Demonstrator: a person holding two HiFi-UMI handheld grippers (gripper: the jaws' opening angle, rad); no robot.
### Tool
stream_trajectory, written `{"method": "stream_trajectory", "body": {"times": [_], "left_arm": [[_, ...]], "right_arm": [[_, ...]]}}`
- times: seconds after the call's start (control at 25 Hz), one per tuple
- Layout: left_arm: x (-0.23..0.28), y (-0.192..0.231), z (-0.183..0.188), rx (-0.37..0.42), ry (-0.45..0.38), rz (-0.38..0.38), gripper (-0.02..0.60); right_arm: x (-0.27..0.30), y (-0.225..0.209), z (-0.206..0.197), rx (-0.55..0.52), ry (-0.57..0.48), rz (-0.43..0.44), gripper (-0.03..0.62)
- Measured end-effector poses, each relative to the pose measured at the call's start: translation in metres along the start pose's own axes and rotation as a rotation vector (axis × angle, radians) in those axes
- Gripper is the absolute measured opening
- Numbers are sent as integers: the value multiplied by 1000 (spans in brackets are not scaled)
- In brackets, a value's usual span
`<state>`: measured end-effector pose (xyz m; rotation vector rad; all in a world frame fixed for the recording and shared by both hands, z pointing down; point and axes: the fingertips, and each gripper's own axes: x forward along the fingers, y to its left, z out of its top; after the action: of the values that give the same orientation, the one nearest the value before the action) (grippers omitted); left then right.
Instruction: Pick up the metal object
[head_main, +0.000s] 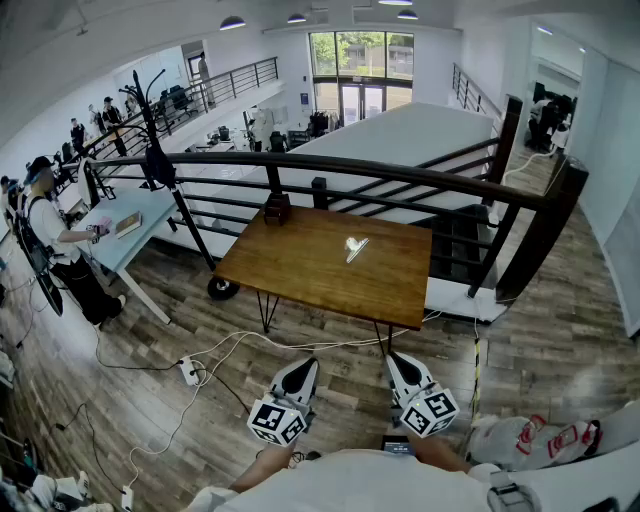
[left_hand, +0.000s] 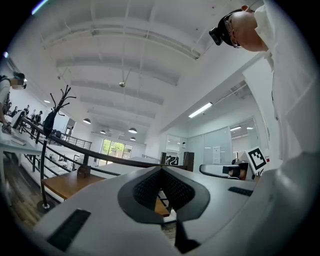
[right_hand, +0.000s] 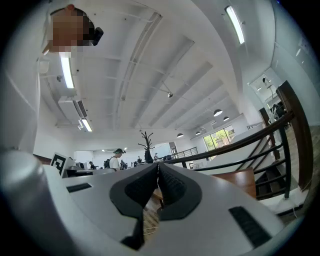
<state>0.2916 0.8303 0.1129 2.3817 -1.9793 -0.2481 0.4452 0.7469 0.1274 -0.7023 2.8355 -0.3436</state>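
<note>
A small shiny metal object (head_main: 355, 247) lies right of centre on the brown wooden table (head_main: 300, 270). Both grippers are held low near my body, well short of the table's front edge. My left gripper (head_main: 302, 368) points toward the table and is shut, with nothing between its pads (left_hand: 161, 170). To its right, my right gripper (head_main: 397, 361) is also shut and empty, its pads (right_hand: 158, 169) meeting. The gripper views look upward at the ceiling; only an edge of the table (left_hand: 65, 182) (right_hand: 245, 179) shows in them, and the metal object is hidden there.
A dark small box (head_main: 277, 208) stands at the table's back left corner. A black railing (head_main: 400, 175) runs behind the table and a coat stand (head_main: 152, 120) rises at the left. A power strip (head_main: 190, 372) with cables lies on the floor. A person (head_main: 55, 245) works at a desk far left.
</note>
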Motion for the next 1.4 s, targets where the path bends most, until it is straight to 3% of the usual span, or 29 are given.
{"method": "stream_trajectory", "body": {"times": [0.36,0.56,0.72,0.88,1.2,1.4], "left_arm": [[19,-17,-15,-42,13,-1,14],[34,-34,-34,-93,27,11,14],[43,-41,-54,-118,38,41,14],[51,-34,-71,-157,65,77,14],[100,38,-107,-204,111,91,14],[146,111,-85,-227,71,64,14]], "right_arm": [[-17,-28,1,11,11,17,24],[-38,-44,-5,54,9,88,26],[-50,-55,-20,80,50,145,26],[-50,-81,-45,129,109,133,26],[26,-132,-69,192,160,66,26],[103,-141,-61,160,183,42,26]]}}
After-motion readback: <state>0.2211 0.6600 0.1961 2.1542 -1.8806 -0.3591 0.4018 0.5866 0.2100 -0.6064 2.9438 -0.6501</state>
